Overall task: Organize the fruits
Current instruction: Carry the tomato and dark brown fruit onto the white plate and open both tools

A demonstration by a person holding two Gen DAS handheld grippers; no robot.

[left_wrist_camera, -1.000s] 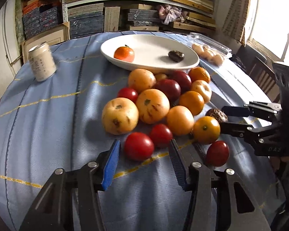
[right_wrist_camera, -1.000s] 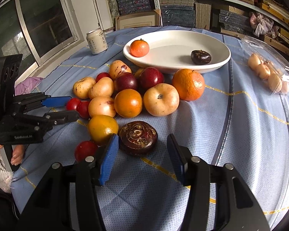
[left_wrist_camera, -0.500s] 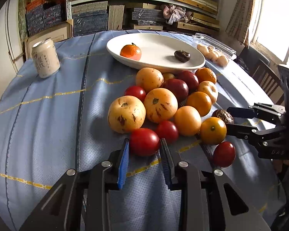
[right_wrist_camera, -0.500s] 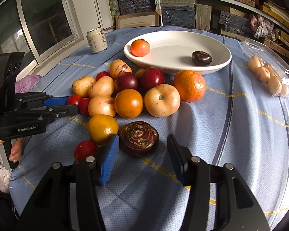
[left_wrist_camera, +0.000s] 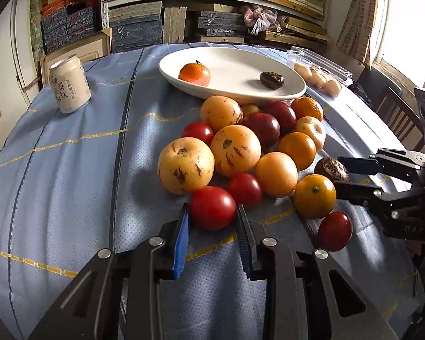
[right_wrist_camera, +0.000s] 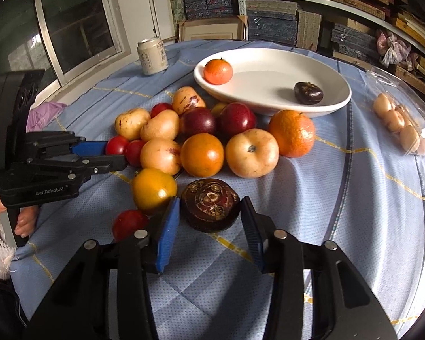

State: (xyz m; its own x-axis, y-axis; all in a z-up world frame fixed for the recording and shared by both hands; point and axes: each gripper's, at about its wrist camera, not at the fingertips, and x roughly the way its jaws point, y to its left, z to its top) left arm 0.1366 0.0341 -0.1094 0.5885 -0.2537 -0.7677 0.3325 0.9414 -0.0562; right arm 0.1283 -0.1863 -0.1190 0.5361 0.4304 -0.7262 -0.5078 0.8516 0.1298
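Note:
A pile of fruit lies on the blue cloth in front of a white oval plate that holds a tangerine and a dark fruit. My left gripper is shut on a red tomato at the near edge of the pile; it also shows in the right wrist view. My right gripper has its jaws close around a dark brown wrinkled fruit, touching or nearly so; in the left wrist view the fingertips flank that fruit.
A white drink can stands at the far left of the table. A clear packet of small pale fruits lies right of the plate. Shelves of stacked boxes stand behind the table. A chair stands at the right.
My left gripper moved forward and closed onto the red tomato. My right gripper narrowed its jaws around the dark wrinkled fruit.

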